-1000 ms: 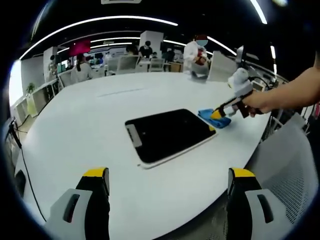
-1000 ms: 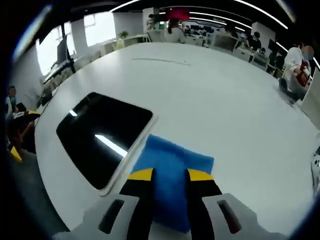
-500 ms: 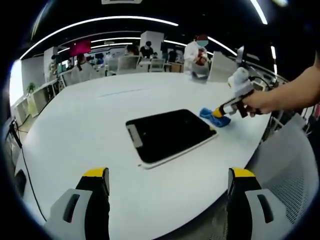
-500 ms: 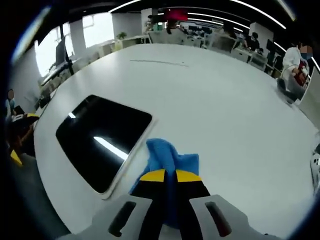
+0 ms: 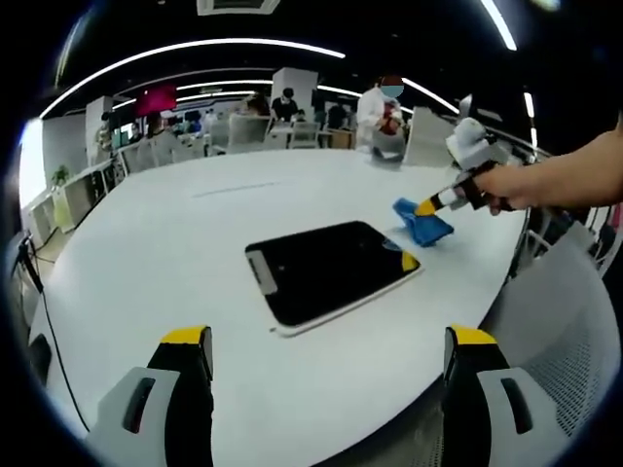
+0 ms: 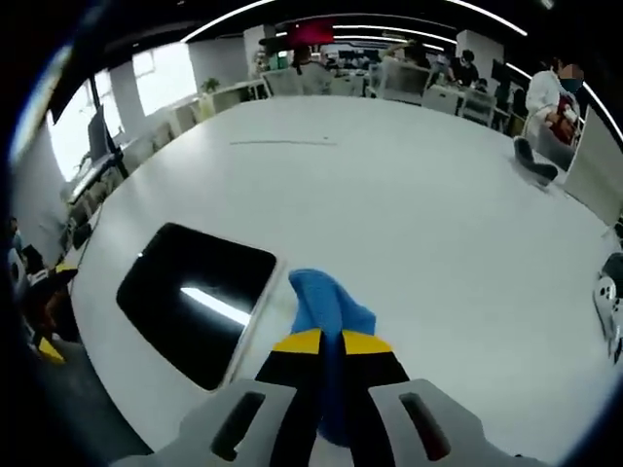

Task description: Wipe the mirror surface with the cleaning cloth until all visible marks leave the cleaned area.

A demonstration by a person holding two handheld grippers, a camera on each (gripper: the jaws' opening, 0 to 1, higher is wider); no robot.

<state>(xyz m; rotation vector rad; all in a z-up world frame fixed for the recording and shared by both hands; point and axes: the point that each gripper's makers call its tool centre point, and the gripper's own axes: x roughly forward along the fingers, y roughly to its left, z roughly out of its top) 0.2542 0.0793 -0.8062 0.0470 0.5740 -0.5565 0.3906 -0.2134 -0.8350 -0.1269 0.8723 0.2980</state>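
Note:
A dark rectangular mirror [image 5: 329, 269] in a white frame lies flat on the white table [image 5: 195, 243]. Off its right corner hangs a blue cleaning cloth [image 5: 421, 224], lifted clear of the table, with my right gripper [image 5: 426, 205] shut on it. In the right gripper view the cloth [image 6: 321, 304] droops from the yellow-tipped jaws of the right gripper [image 6: 331, 342], just right of the mirror [image 6: 193, 300], which reflects a ceiling light. My left gripper [image 5: 326, 341] stands open near the table's front edge, nothing between its fingers.
The table is wide and bare around the mirror. A grey mesh chair [image 5: 560, 331] stands at the right by the table edge. People sit and stand at desks in the background [image 5: 380, 107]. A small white device [image 6: 609, 292] lies at the table's right side.
The right gripper shut on the blue cloth and lifted it off the table beside the mirror. The left gripper has stayed open and still.

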